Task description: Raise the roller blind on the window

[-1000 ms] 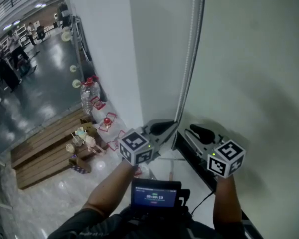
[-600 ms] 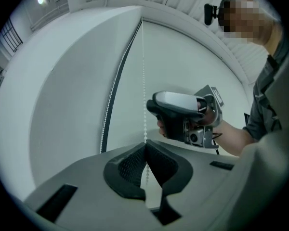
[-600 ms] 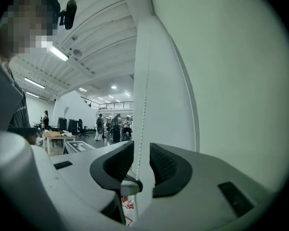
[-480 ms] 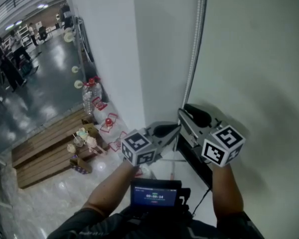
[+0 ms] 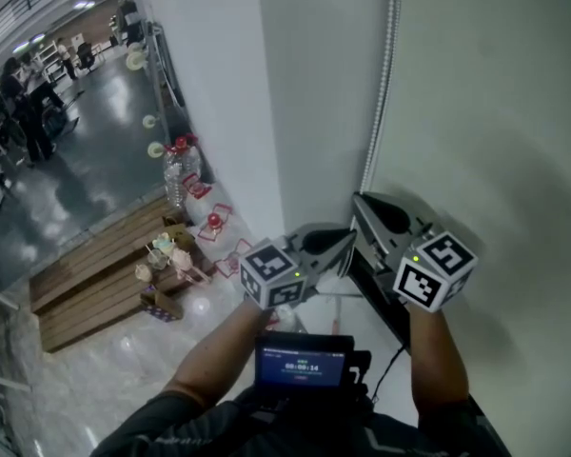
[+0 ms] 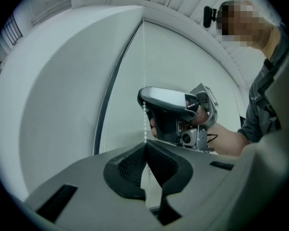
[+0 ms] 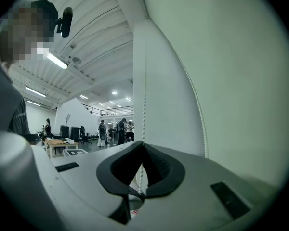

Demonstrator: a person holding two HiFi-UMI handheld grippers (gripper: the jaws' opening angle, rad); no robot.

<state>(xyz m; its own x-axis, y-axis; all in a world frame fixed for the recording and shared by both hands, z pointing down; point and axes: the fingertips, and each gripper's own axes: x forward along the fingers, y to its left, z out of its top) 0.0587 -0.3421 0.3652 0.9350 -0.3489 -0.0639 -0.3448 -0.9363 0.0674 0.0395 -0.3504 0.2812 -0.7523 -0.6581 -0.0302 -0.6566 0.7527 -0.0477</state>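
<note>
The pale roller blind [image 5: 495,112] hangs down at the right, with its white bead chain [image 5: 385,74] running along its left edge. My left gripper [image 5: 347,246] is shut on the bead chain [image 6: 144,81], which enters where its jaws meet [image 6: 145,146]. My right gripper [image 5: 360,203] sits just above the left one. Its jaws have just been closing and are now shut on the same chain [image 7: 144,105], pinched at their tip [image 7: 143,146]. The chain's second strand [image 7: 197,109] hangs free to the right.
A white wall column [image 5: 209,84] stands left of the blind, and a black sill [image 5: 381,303] runs below it. Far below at the left lie wooden boards [image 5: 95,284], water bottles [image 5: 179,165] and distant people. A small screen [image 5: 303,365] sits at my chest.
The right gripper rose from beside the left one to just above it, and its jaws closed on the chain. The left gripper stayed where it was, still shut.
</note>
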